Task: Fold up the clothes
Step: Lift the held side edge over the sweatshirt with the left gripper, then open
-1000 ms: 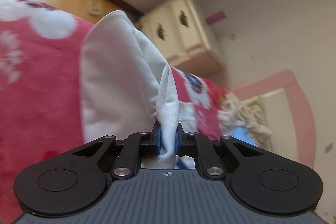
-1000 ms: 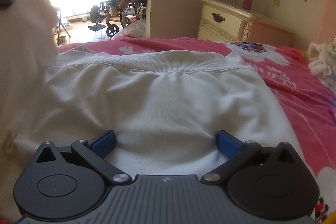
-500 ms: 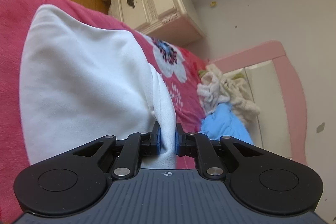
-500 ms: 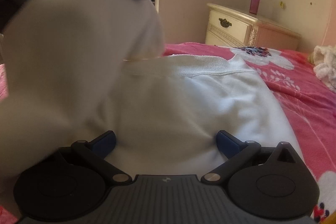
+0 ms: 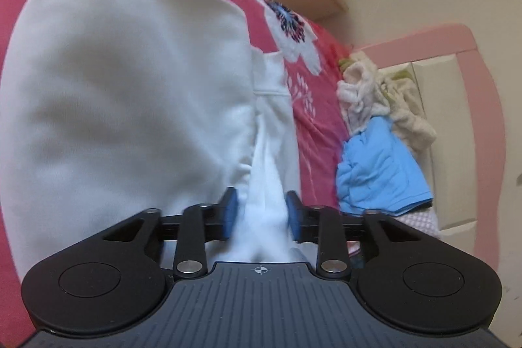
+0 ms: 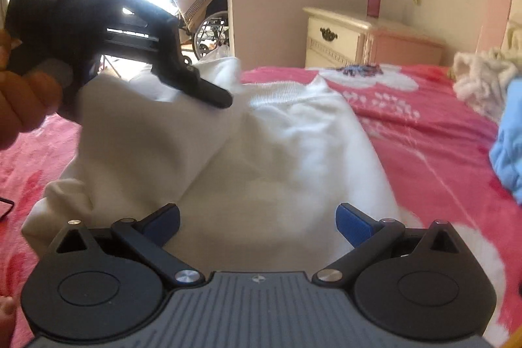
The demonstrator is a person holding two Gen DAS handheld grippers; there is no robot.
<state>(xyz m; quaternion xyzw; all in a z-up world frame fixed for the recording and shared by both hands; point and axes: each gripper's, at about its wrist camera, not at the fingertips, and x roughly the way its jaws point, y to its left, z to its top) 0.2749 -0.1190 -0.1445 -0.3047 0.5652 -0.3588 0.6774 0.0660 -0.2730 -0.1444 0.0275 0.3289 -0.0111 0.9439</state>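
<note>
A white garment (image 6: 293,158) is being folded on a bed covered with a pink floral blanket (image 6: 424,126). One side of it is being laid across the body by the left gripper (image 5: 261,216), whose jaws are being opened; the bunched fabric is lying between the blue pads (image 5: 230,214) but no longer looks pinched. The right gripper (image 6: 257,222) is being held wide open over the near edge of the garment, with nothing gripped. By judgement, one side fold is being completed; the opposite side and the lengthwise fold remain to be done. A blue garment (image 5: 378,168) and cream clothes (image 5: 385,93) are being left unfolded near the headboard (image 5: 483,106).
</note>
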